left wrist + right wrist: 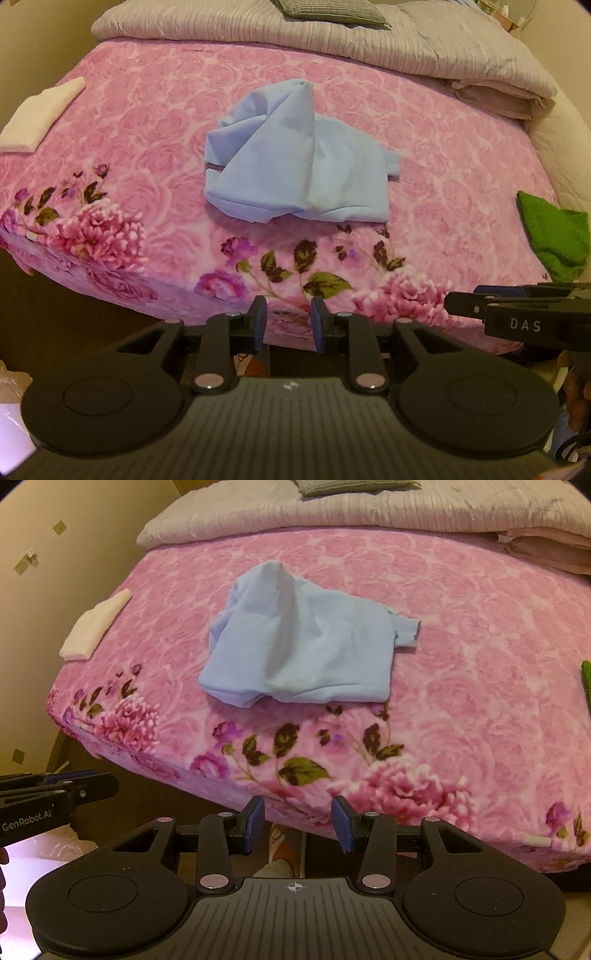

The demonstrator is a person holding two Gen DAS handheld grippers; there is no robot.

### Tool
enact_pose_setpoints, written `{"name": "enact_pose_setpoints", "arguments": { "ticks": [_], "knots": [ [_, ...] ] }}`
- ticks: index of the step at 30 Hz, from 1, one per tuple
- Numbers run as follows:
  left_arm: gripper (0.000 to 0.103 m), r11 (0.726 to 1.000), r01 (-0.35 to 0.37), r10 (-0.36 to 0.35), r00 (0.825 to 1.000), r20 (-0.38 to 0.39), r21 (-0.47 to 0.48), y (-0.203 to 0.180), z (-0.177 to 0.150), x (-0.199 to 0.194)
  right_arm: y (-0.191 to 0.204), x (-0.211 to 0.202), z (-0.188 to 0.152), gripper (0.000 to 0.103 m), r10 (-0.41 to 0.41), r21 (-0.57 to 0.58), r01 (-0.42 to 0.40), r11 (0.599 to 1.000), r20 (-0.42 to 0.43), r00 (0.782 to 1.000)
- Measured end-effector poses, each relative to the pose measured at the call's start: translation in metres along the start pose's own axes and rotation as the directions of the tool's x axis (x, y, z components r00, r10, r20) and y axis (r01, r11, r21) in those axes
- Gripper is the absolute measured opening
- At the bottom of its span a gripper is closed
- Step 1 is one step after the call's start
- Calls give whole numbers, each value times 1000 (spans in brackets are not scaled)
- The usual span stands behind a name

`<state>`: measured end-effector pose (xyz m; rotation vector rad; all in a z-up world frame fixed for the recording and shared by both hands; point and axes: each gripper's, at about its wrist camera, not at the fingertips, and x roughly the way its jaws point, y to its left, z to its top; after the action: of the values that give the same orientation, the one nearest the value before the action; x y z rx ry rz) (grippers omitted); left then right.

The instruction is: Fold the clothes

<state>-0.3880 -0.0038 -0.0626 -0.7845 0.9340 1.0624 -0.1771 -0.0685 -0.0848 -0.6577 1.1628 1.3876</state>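
A crumpled light blue garment (295, 158) (299, 642) lies in a heap near the middle of the pink floral bed cover (443, 184) (461, 701). My left gripper (288, 325) hangs open and empty off the bed's near edge, well short of the garment. To its right, my right gripper (299, 823) is also open and empty, at the same edge. Each gripper shows from the side in the other's view: the right gripper (454, 302) and the left gripper (107, 786).
A folded white cloth (37, 114) (92, 627) lies at the bed's left edge. A green cloth (554, 236) (586, 679) sits at the right. A grey quilt (332, 40) (369, 513) and a folded pinkish blanket (495, 99) cover the far end.
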Motion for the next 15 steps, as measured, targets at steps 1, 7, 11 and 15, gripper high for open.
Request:
{"name": "enact_pose_setpoints", "arguments": {
  "ticks": [1, 7, 11, 15],
  "knots": [
    [21, 1000, 2, -2, 1000, 1, 2, 1, 2, 1, 1, 1, 1, 44, -1, -4, 1, 1000, 2, 1000],
    [21, 1000, 14, -14, 1000, 1, 17, 12, 20, 14, 5, 12, 21, 44, -21, 12, 21, 1000, 9, 1000],
    [21, 999, 26, -26, 1000, -7, 43, 18, 44, 25, 7, 22, 40, 44, -35, 38, 35, 999, 10, 999],
    [21, 996, 40, -39, 999, -15, 79, 26, 72, 40, 9, 33, 60, 44, -50, 64, 49, 997, 12, 999]
  ]
}}
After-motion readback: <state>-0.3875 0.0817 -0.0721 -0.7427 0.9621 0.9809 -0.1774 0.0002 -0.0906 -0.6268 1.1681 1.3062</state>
